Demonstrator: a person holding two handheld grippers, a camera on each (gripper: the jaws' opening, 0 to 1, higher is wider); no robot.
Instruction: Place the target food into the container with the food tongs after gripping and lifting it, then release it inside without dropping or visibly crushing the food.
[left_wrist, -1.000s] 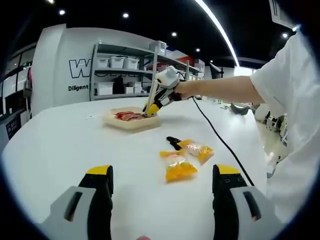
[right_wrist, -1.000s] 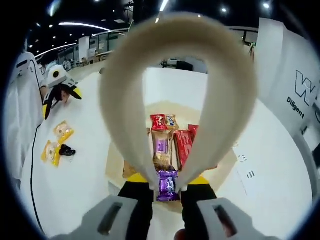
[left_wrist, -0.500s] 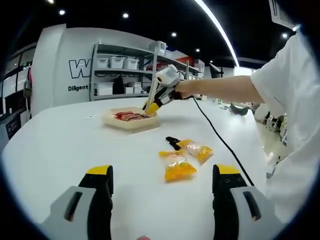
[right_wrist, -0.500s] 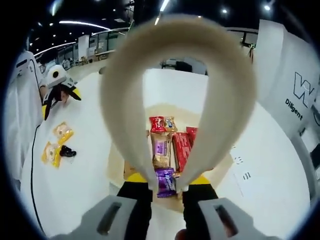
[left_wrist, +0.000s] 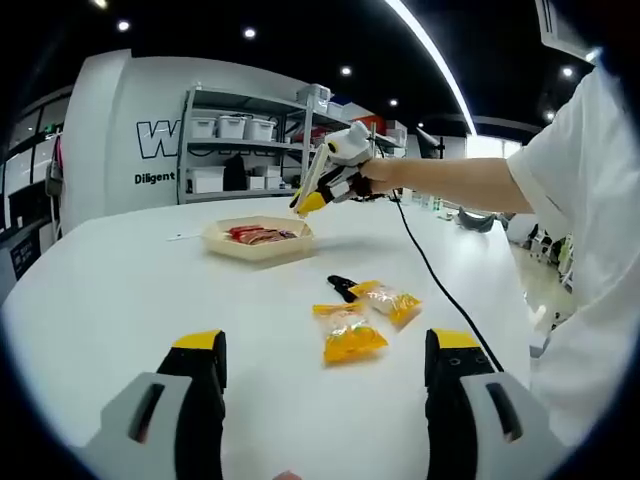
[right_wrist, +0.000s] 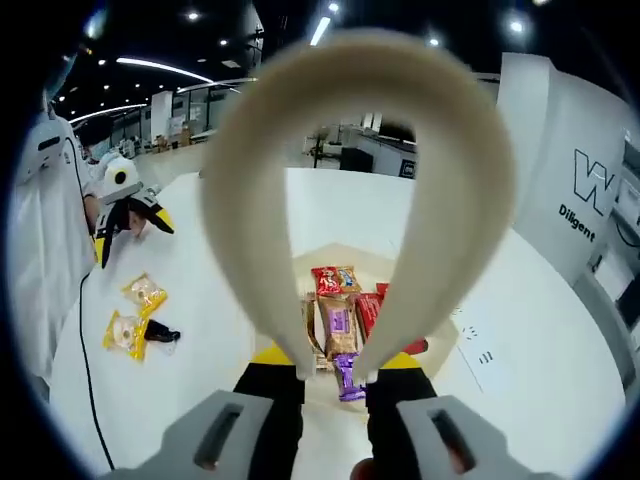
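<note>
Beige food tongs (right_wrist: 250, 200) loop up in the right gripper view, and my right gripper (right_wrist: 335, 360) is shut on their arms. The tong tips hang above the near end of a beige tray (right_wrist: 345, 255). A purple snack packet (right_wrist: 347, 377) lies there beside red and brown packets (right_wrist: 337, 283). From the left gripper view, the right gripper (left_wrist: 325, 185) is raised above the tray (left_wrist: 250, 245) at the far side of the white table. My left gripper (left_wrist: 327, 345) is open, low over the table with nothing between its fingers.
Two yellow snack bags (left_wrist: 350, 340) (left_wrist: 395, 300) and a small black item (left_wrist: 345, 287) lie mid-table. A black cable (left_wrist: 440, 280) trails from the right gripper across the table. A person's arm and white sleeve (left_wrist: 560, 170) reach in from the right. Shelving (left_wrist: 240, 140) stands behind.
The right gripper with the tongs has risen away from the tray. The purple packet looks smaller and stays in the tray. The left gripper has not moved.
</note>
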